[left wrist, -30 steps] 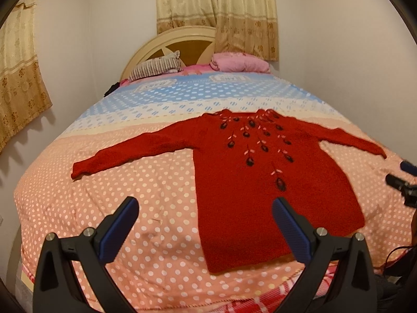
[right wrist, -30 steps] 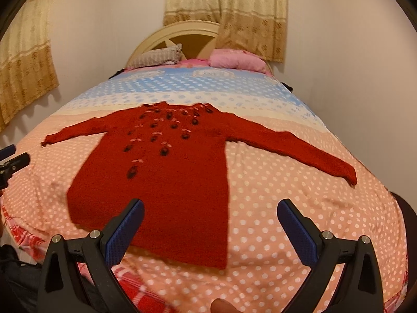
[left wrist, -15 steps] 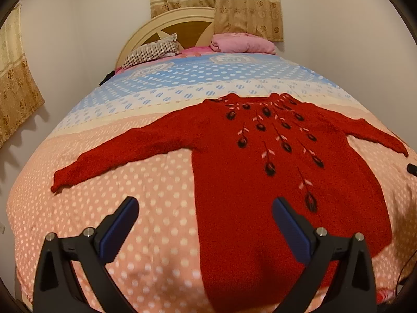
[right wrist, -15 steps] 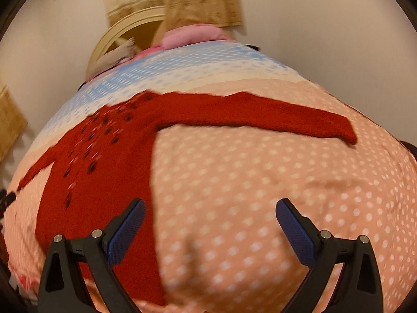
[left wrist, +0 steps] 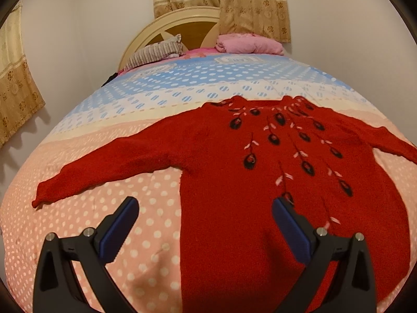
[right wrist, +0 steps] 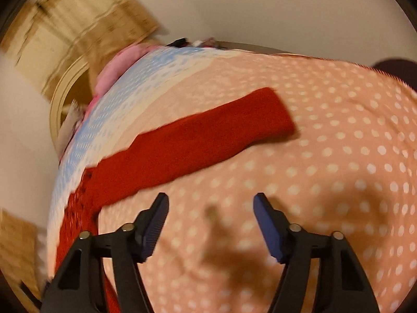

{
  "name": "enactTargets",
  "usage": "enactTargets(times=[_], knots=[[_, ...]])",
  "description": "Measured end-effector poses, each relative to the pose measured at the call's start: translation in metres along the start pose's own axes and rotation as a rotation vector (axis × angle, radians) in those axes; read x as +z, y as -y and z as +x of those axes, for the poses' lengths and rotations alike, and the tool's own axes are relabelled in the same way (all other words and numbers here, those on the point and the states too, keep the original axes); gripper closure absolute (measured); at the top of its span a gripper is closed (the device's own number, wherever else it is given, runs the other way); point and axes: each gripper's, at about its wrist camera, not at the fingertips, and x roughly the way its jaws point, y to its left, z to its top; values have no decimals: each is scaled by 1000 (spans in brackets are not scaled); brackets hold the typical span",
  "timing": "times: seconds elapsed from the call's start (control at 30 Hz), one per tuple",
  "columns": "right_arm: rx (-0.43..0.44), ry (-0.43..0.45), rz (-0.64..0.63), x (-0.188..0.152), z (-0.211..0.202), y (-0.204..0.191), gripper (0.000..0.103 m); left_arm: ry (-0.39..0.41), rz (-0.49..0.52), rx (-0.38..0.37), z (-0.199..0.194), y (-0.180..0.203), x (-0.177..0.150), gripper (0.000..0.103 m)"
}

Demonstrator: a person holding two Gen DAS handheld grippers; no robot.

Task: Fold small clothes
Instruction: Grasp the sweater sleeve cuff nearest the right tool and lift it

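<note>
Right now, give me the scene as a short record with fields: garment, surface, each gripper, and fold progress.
garment: red knitted sweater, spread flat, both sleeves out
surface: polka-dot bedspread
left gripper: open, above the sweater's side edge
right gripper: open, over bare bedspread near the sleeve
fold progress: no fold made yet
</note>
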Motion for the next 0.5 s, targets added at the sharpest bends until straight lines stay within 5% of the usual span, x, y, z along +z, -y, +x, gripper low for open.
enactTargets(times=[0.4, 0.5], knots=[[-19, 52, 138, 46, 34, 24, 45, -28, -6, 45, 26, 3, -3, 0], [-22, 66, 143, 55, 40, 27, 59, -41, -25, 38, 29, 0, -4, 0]])
